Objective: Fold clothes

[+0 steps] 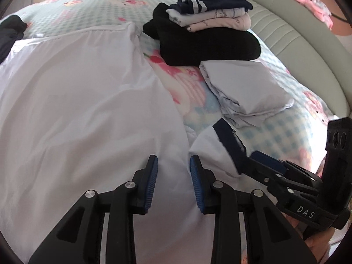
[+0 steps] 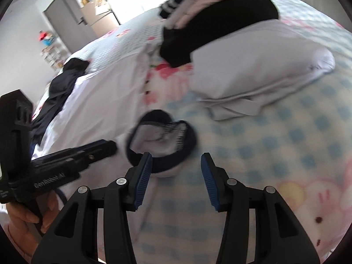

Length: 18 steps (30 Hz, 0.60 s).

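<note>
Hovering low over the bed [image 1: 292,129], the left gripper [image 1: 173,171] has its jaws apart, with nothing between the blue pads [image 1: 151,184]; under them lies a large white garment [image 1: 77,99], spread flat on the checked bedspread with pink cartoon prints. Just to the right of it, the right gripper [image 1: 261,162] reaches in from the side, and its tip is at the sleeve [image 1: 211,145] of the white garment, which ends in a dark navy cuff [image 1: 228,140]. On the body of this gripper I can read the white letters "DAS". From its own camera, the right gripper [image 2: 176,171] also has its jaws released, and the open navy cuff [image 2: 160,140] sits just in front of the left pad, not pinched. The left gripper [image 2: 96,149] shows there too, held by a hand [image 2: 24,217]; it has white writing on the side, but this is too blurred to read. Farther back is a folded pale grey garment [image 1: 246,90], and behind it a stack of folded clothes [image 1: 209,22], black at the bottom. A dark garment [image 2: 57,92] lies unfolded at the far left.
</note>
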### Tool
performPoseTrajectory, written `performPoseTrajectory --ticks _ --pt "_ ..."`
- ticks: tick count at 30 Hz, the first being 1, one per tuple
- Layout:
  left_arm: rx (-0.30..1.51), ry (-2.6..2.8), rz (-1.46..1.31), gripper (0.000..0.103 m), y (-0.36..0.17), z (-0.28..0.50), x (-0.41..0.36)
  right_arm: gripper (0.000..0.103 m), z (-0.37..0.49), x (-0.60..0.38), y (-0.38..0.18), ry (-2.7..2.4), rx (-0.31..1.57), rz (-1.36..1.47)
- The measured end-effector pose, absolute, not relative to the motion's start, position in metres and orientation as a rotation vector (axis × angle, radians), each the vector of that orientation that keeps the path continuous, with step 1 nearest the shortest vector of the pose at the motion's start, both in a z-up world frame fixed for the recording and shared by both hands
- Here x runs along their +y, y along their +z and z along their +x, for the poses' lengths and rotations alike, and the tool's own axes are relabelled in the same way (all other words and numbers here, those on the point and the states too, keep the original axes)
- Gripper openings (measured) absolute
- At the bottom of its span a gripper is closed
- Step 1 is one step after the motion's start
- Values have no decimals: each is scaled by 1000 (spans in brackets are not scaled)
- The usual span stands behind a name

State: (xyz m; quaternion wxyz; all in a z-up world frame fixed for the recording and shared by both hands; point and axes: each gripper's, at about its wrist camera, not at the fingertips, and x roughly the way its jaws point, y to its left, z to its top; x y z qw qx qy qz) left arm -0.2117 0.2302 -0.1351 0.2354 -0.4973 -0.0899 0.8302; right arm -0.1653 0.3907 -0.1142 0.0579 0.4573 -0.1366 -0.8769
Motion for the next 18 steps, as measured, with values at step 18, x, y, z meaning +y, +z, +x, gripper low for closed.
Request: performPoseTrajectory --ticks 18 --pt "-248 2235 -1350 33 -139 -202 236 25 -175 401 -128 -2704 -564 1438"
